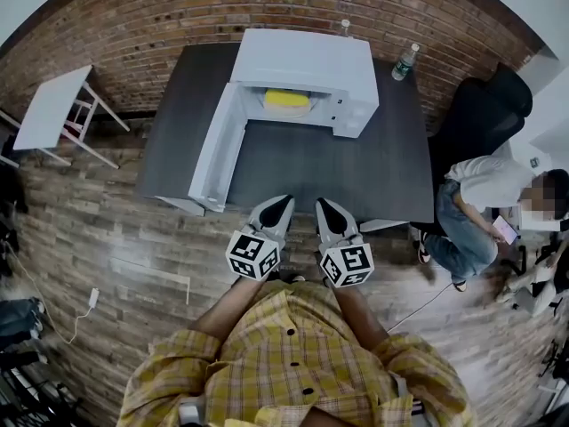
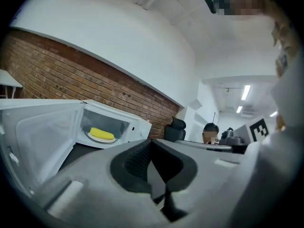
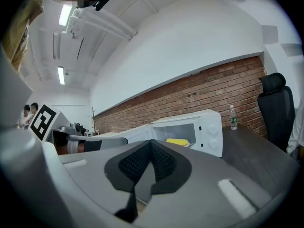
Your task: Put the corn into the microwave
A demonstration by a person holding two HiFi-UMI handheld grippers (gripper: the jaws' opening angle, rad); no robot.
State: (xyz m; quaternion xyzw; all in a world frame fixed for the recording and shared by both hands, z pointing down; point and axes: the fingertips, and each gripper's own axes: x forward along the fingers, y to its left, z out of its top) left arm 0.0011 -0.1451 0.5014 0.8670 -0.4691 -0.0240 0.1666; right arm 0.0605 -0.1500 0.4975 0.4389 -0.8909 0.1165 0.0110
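The yellow corn [image 1: 286, 99] lies on a plate inside the white microwave [image 1: 307, 65], whose door [image 1: 216, 149] hangs open to the left. The same corn [image 2: 102, 133] shows in the left gripper view and, smaller, as a yellow cob [image 3: 178, 142] in the right gripper view. Both grippers are held side by side at the table's near edge, well short of the microwave. My left gripper [image 1: 283, 207] is shut with nothing in it. My right gripper [image 1: 328, 210] is also shut and empty.
The microwave stands on a dark table [image 1: 373, 167]. Two water bottles [image 1: 404, 61] stand at the table's back. A black office chair [image 1: 484, 105] and a seated person [image 1: 484, 205] are at the right. A white side table [image 1: 52, 105] is at the left.
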